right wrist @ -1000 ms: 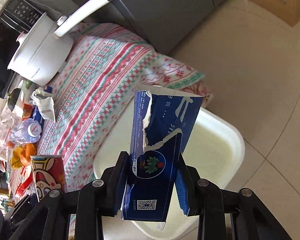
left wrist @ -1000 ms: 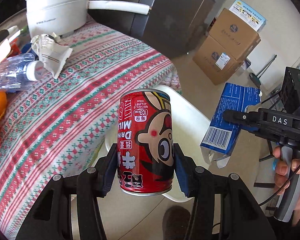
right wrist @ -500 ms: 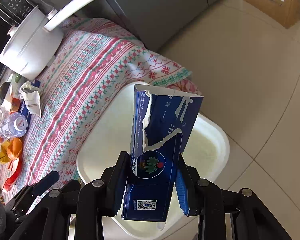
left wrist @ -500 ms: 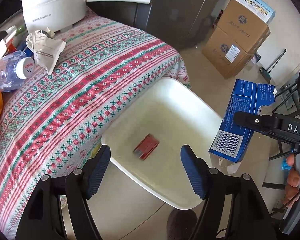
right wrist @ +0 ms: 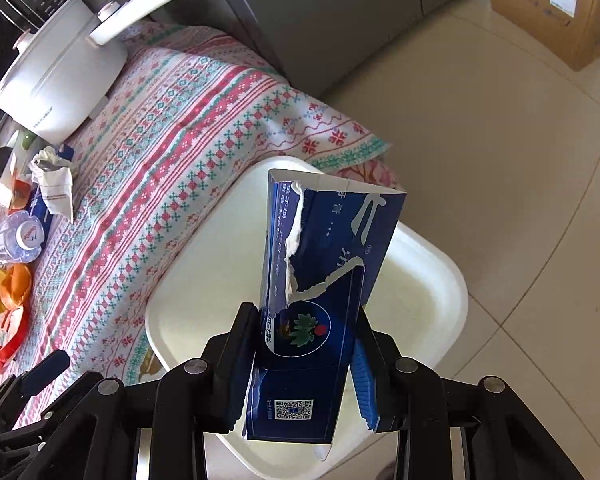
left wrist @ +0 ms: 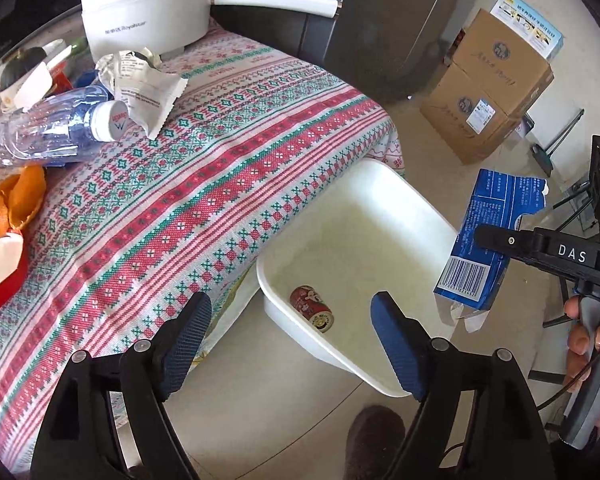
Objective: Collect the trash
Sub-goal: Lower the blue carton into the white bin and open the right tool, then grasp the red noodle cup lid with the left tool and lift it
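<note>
Left wrist view looks down past the bench (left wrist: 228, 184), which wears a red, green and white patterned cloth, onto a white plastic bin (left wrist: 416, 204) standing on the floor just beside the bench's near right corner. One thing lies in the bin: a red drink can (left wrist: 311, 309) on its side at the near left of the bottom. The left gripper (left wrist: 292, 322) hangs above that corner with its blue-padded fingers (left wrist: 186, 334) wide apart and opening further, nothing between them.

To the right, the right gripper (right wrist: 306, 356) has its fingers narrowed on the lower part of a torn blue carton (right wrist: 320, 280), which stands up from the grip above the bin. In the right wrist view the carton's ripped edge shows white, and the bin's rim (right wrist: 458, 284) lies behind and below it. A hand (left wrist: 592, 344) holds that gripper's handle.

On the far left of the bench there are a crushed clear bottle (left wrist: 48, 120) with a white cap, a crumpled white wrapper (left wrist: 148, 88), orange peel (left wrist: 16, 204) and a red and white wrapper (left wrist: 0, 276). A white electric pot (left wrist: 148, 8) with a long handle stands at the far edge. Cardboard boxes (left wrist: 492, 84) are stacked on the floor at the far right.
</note>
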A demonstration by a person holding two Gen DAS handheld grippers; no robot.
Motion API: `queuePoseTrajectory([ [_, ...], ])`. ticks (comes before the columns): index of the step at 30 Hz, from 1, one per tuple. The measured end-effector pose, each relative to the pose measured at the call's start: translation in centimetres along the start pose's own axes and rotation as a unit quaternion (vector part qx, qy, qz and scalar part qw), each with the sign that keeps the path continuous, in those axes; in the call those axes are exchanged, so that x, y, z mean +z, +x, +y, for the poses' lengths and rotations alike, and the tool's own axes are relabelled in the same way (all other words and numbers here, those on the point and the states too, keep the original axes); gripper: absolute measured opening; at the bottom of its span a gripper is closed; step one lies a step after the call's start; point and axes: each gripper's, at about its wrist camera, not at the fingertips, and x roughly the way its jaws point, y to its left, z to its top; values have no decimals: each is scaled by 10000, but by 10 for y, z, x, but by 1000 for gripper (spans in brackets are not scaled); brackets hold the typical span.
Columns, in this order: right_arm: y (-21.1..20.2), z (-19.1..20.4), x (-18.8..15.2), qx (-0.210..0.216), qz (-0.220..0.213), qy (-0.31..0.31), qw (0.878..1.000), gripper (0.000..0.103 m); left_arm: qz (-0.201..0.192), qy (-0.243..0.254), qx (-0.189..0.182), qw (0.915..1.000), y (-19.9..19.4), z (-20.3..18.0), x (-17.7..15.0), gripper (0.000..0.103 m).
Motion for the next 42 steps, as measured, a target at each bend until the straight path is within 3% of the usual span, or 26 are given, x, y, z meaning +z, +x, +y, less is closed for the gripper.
queuePoseTrajectory([
  [4, 3, 3, 0, -185, 26, -61, 9998, 52, -52, 34, 98, 9999, -8, 8, -2, 90],
  [7, 3, 8, 1, -441, -28, -187, 9988, 81, -90, 23, 163, 9998, -14, 16, -4, 92],
  [28, -3, 54, -1, -552, -221, -694, 9958, 86, -292, -318, 493, 9978, -52, 86, -19, 97],
  [42, 5, 124, -4, -140, -225, -1124, 9933, 89, -400, -603, 1214, 9900, -107, 201, -32, 100],
])
